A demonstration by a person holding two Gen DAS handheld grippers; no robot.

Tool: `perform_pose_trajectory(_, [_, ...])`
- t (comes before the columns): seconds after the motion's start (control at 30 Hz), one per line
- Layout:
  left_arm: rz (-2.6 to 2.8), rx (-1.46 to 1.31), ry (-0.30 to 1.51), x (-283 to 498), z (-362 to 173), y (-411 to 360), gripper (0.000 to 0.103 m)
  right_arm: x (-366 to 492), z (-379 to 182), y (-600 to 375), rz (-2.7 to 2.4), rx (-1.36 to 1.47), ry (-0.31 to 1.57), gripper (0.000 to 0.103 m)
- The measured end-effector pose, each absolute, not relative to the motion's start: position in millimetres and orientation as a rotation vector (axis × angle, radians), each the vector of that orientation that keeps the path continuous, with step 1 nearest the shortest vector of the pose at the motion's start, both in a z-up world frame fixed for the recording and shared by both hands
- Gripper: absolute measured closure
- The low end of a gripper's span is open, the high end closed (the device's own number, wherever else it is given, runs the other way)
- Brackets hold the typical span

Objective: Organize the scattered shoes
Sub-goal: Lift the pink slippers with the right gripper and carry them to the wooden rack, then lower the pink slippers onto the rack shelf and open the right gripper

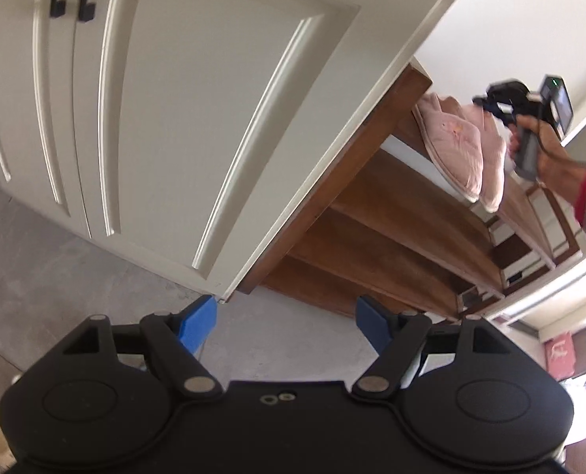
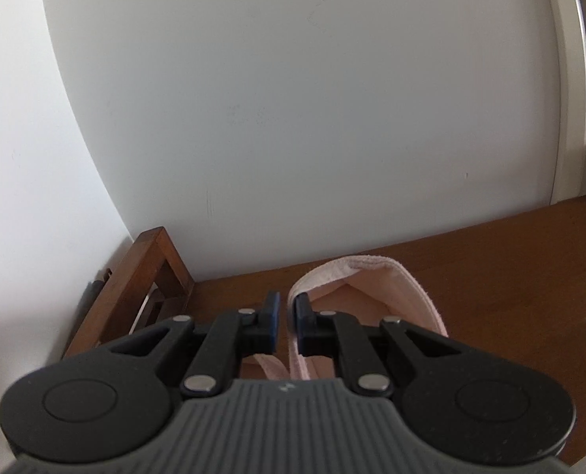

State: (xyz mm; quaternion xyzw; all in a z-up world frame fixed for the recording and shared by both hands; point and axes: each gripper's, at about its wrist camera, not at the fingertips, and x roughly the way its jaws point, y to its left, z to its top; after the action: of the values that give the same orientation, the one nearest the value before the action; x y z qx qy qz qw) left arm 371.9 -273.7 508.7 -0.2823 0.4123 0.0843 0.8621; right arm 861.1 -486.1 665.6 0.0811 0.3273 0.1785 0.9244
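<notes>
Two pink fabric slippers [image 1: 457,146] lie side by side on the top shelf of a brown wooden shoe rack [image 1: 395,249]. A hand holds my right gripper [image 1: 490,104] at the farther slipper. In the right wrist view that gripper [image 2: 287,304] is shut on the left rim of a pink slipper [image 2: 376,288], which rests on the rack's top board [image 2: 510,260]. A strip of the other slipper [image 2: 271,367] shows just under the fingers. My left gripper [image 1: 287,312] hangs low over the grey floor, open, with nothing between its blue pads.
A white panelled cabinet [image 1: 198,110] with black handles stands left of the rack, its corner close to my left gripper. The rack's lower shelves look bare. A white wall [image 2: 293,98] rises right behind the top shelf, with a raised wooden side rail [image 2: 151,272] at the left end.
</notes>
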Motion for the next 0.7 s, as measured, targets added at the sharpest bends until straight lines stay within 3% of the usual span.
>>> perform_pose_trajectory(0.3, [0.1,-0.58,0.872,383.9,518.7,-281.8,0.026,759.6,692.8,-509.5,0.556,-0.131,0.693,0.086])
perform_pose_trajectory(0.53, [0.012,-0.473,0.808,429.5,548.7,-307.5,0.026,684.0,613.3,-518.9,0.621,-0.219,0.872,0.086])
perform_pose_trajectory(0.7, [-0.047,-0.402,0.746,464.2,573.8,-329.5,0.026,679.2,597.1,-516.3,0.595,-0.217,0.886,0.084])
